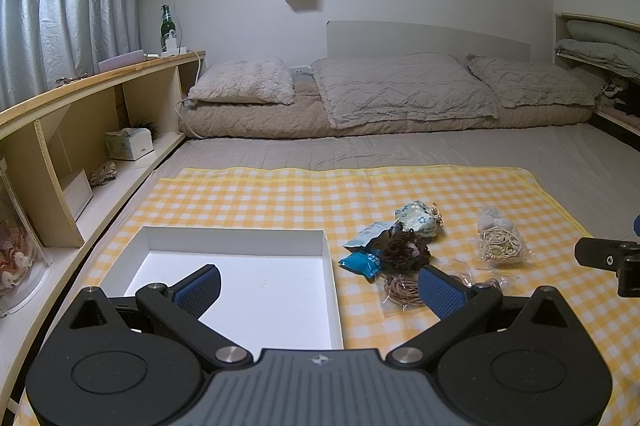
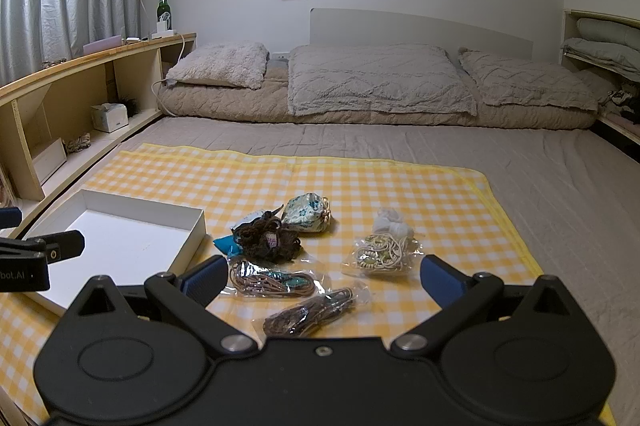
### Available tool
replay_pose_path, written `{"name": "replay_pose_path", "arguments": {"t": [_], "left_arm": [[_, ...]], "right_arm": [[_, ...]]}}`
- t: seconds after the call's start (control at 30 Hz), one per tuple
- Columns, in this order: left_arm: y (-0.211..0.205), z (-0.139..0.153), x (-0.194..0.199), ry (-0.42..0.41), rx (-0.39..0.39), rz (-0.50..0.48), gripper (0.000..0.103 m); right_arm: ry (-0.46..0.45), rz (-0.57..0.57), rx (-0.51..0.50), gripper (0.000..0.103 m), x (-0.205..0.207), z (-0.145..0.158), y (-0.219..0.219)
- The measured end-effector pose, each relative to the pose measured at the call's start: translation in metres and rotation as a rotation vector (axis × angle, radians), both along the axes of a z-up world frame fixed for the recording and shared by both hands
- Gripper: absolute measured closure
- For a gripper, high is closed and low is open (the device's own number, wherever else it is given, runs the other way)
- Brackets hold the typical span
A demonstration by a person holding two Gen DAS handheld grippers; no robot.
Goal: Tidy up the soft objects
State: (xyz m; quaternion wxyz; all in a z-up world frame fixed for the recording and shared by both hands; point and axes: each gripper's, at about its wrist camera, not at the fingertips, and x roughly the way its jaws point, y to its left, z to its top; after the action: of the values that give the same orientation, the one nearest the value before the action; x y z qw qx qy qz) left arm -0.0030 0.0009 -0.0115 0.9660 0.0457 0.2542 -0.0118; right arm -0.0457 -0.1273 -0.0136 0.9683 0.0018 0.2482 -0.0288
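Your right tool point(image 2: 322, 282), spread and empty, has the bagged brown cord point(image 2: 310, 312) at twelve o'clock, long axis toward two; the white box point(image 2: 188, 240) sits at ten.

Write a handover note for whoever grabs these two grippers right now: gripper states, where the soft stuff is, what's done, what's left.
Left gripper: open, holding nothing, hovering over the white box.
Right gripper: open, holding nothing, over the bagged cords.
Box: sits on the checked cloth, nothing in it.
Items, all on the cloth right of the box: floral pouch, dark yarn bundle, blue packet, white bundle, bag of cream cord, two bags of brown cord.
Done: nothing packed yet.
Left: probably moving every item into the box.
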Motion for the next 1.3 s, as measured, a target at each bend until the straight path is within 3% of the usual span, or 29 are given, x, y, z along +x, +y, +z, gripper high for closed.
{"name": "replay_pose_path", "arguments": {"t": [0.57,0.97,1.13,1.3], "left_arm": [[-0.013,0.005,0.005,-0.015,-0.018,-0.029,0.0],[-0.023,0.014,0.032,-0.048,-0.032,-0.092,0.0],[-0.033,0.014,0.051,-0.071,-0.001,-0.156,0.0],[-0.043,0.003,0.083,-0.023,0.017,-0.237,0.001]], "right_arm": [[-0.012,-0.003,0.016,0.0,-0.002,0.002,-0.003],[-0.023,-0.032,0.055,0.0,0.03,0.038,-0.031],[0.028,-0.015,0.124,0.0,0.06,0.049,-0.042],[0.144,-0.014,0.233,0.001,0.095,0.027,-0.051]]}}
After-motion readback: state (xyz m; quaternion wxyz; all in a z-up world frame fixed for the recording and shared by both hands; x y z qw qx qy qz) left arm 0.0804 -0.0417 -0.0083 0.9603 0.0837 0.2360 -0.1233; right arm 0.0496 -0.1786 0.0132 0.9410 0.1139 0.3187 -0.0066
